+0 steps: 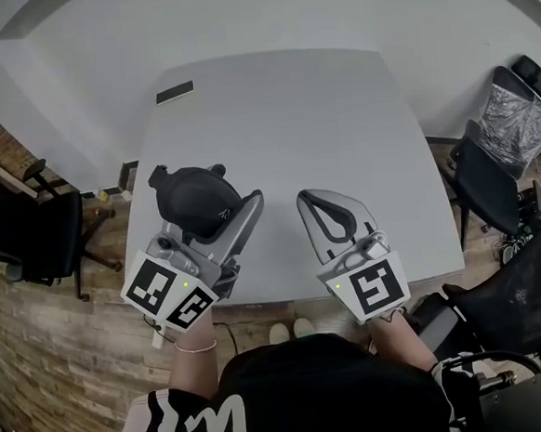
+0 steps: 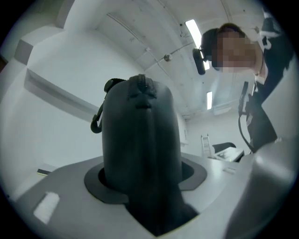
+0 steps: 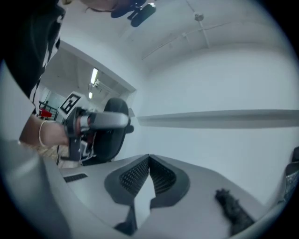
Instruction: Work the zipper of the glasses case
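My left gripper (image 1: 211, 221) is shut on the black glasses case (image 1: 193, 200), holding it over the front left part of the grey table (image 1: 318, 113). In the left gripper view the case (image 2: 140, 140) stands up between the jaws and fills the gap of that gripper (image 2: 140, 183). Its zipper line runs over the top, and a small black loop (image 2: 96, 122) hangs at its upper left. My right gripper (image 1: 314, 200) hovers to the right of the case, apart from it. The right gripper (image 3: 148, 158) is shut, its ribbed pads meeting at the tip with nothing between them.
A small dark flat object (image 1: 175, 93) lies at the table's far left edge. A black chair (image 1: 30, 239) stands on the wooden floor to the left, and more chairs (image 1: 492, 184) stand at the right. The table's front edge is just ahead of the person.
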Motion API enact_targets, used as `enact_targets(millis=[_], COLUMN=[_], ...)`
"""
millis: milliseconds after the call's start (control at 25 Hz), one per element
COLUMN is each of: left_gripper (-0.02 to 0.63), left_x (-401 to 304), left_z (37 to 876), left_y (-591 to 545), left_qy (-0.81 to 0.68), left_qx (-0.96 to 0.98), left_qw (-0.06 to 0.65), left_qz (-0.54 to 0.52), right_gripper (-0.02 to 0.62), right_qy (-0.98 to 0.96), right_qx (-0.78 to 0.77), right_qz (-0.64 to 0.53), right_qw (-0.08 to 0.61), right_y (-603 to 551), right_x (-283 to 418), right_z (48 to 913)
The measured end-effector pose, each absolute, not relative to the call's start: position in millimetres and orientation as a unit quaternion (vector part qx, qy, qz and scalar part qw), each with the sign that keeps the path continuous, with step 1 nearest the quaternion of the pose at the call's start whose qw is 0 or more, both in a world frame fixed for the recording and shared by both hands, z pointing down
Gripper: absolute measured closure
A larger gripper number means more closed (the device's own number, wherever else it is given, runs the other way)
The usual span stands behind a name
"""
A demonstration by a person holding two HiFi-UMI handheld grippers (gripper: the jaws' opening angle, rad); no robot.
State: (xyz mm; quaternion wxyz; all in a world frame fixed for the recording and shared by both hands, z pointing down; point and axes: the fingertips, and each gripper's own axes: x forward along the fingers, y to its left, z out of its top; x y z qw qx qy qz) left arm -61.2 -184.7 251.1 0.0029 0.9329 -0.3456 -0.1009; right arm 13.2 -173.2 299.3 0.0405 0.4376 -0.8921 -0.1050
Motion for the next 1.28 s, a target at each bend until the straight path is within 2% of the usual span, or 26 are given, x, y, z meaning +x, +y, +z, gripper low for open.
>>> enact_targets(millis=[240, 560, 1280], left_gripper=[0.344, 0.344, 0.344], left_x=[-54, -61, -53], left_z=[288, 298, 293], left_y=[-182, -182, -182], left_qy=[-0.41, -0.438, -0.426], left_qx=[0.91, 0.897, 0.903], left_qw=[0.006, 0.023, 0.008], left_qz=[-0.062, -0.056, -0.055], right_gripper=[0.591, 0.591, 0.591], right_qy=[-0.874, -0.877, -0.885], right_qx=[0.469, 0.46, 0.45], right_qz=[-0.128, -0.14, -0.119], right_qw=[0.0, 0.019, 0.029], right_y=[-173, -174, -176], right_x=[24, 12, 1], right_z=[256, 263, 279])
